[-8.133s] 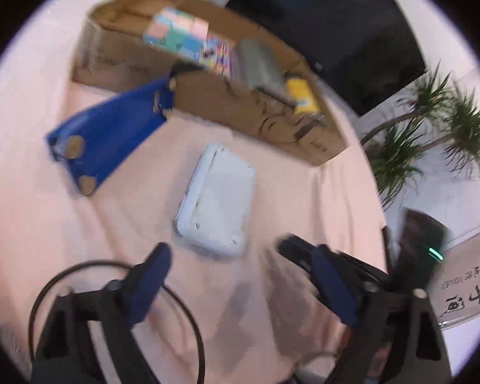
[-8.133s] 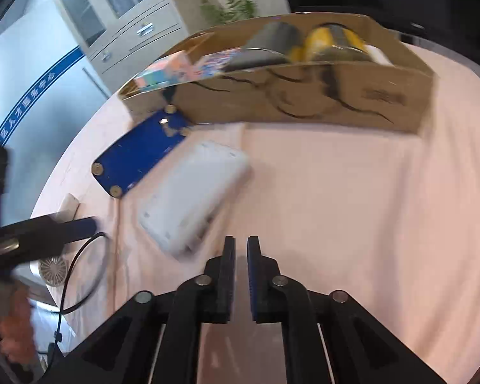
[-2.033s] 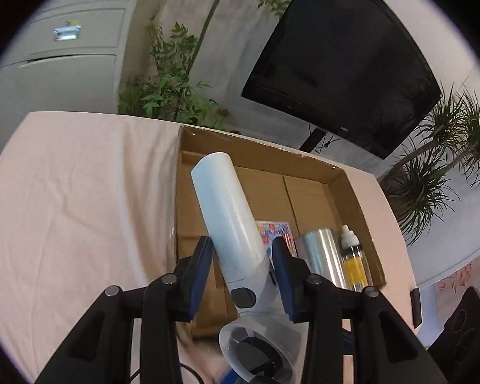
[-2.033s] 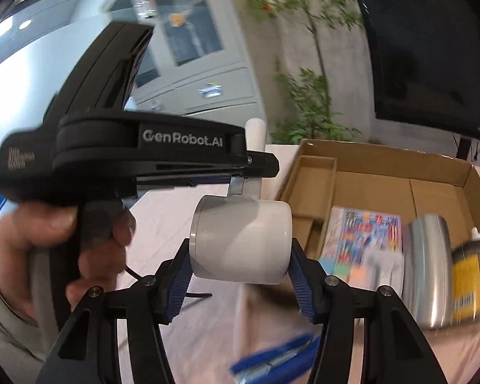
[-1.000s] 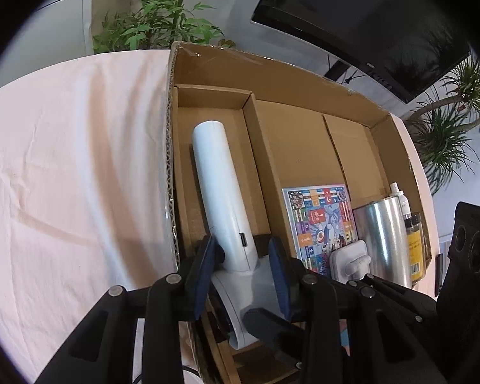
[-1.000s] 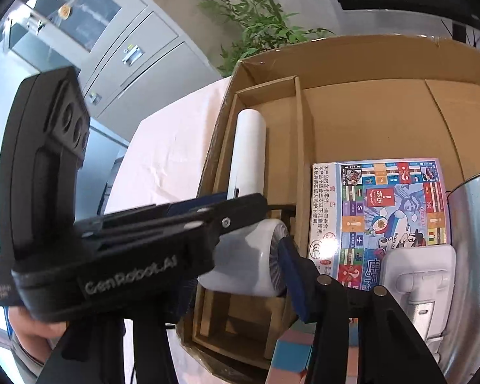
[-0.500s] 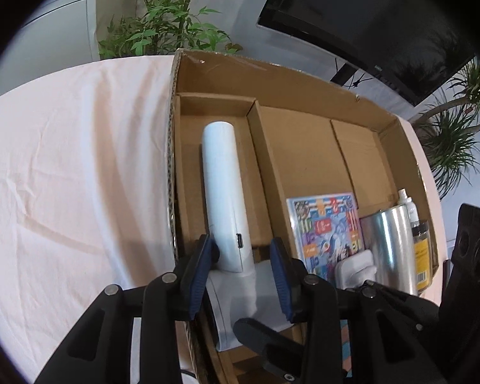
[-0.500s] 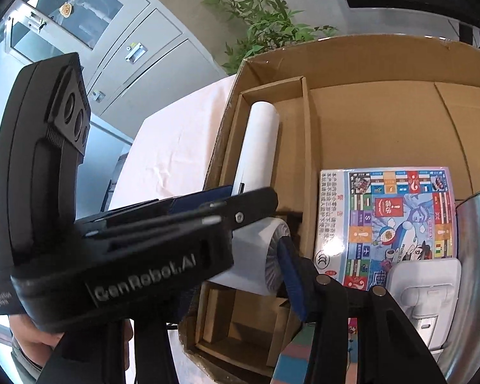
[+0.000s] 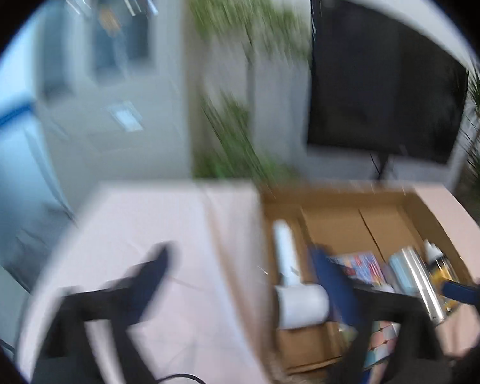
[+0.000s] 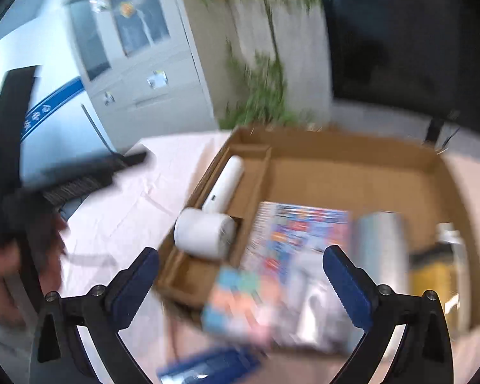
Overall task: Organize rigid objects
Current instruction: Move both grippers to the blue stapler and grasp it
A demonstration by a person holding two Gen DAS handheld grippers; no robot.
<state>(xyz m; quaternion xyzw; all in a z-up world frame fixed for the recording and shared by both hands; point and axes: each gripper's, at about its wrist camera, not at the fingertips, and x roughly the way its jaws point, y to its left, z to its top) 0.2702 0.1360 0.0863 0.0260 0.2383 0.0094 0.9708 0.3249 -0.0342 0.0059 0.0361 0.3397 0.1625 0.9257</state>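
A white hair dryer [image 10: 212, 220] lies in the narrow left compartment of the cardboard box [image 10: 361, 172], free of both grippers; it also shows in the left wrist view [image 9: 299, 300]. My left gripper [image 9: 243, 284] is open and empty, pulled back above the box's left edge. My right gripper [image 10: 240, 281] is open and empty in front of the box. The box [image 9: 352, 220] also holds a colourful booklet [image 10: 304, 224], a silver cylinder [image 10: 380, 243] and a yellow bottle [image 10: 438, 281]. Both views are blurred.
A pastel cube box [image 10: 236, 300] leans at the carton's near edge. A blue flat object [image 10: 208, 368] lies on the pink tablecloth [image 10: 124, 211] in front. A black screen [image 9: 380, 96], plants and cabinets stand behind the table.
Both grippers have opened and let go of the hair dryer, which now rests in the left compartment. Both have pulled back and tilted up from the box.
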